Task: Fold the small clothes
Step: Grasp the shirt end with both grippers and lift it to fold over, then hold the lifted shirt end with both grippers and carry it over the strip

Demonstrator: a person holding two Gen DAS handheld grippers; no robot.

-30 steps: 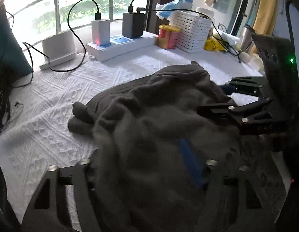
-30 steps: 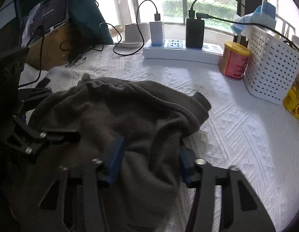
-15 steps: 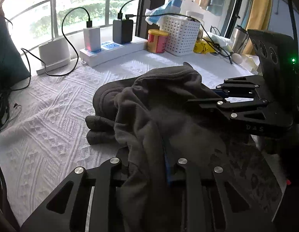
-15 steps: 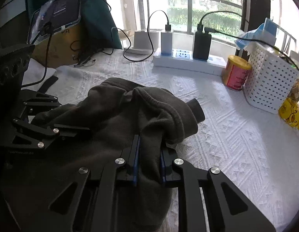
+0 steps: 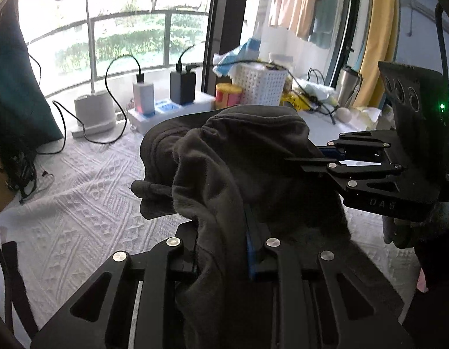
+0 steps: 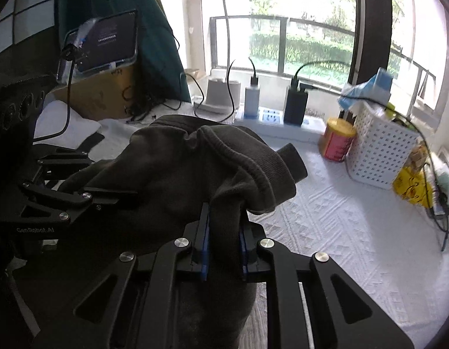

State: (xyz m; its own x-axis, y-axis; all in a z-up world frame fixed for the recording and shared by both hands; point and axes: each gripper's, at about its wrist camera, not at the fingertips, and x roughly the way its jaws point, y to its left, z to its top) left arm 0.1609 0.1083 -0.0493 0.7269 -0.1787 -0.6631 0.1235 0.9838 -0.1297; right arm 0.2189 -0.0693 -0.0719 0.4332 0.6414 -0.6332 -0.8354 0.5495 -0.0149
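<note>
Both my grippers, left (image 5: 224,250) and right (image 6: 223,241), wide a second ago, have just clamped the dark garment (image 6: 178,174) and lifted it off the white cloth (image 6: 340,218).

A white quilted cloth with raised diamond patterns (image 6: 355,232) covers the table. On it stand a white perforated plastic basket (image 6: 381,157), a yellow-lidded red tin (image 6: 336,139) and a white power strip (image 5: 169,110).

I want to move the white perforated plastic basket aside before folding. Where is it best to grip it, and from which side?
Probably grip the white perforated plastic basket by its top rim on the open tablecloth side, coming from above. The walls are stiff and upright. A black cable crosses the top, and a red-and-yellow can stands close on its window side.
</note>
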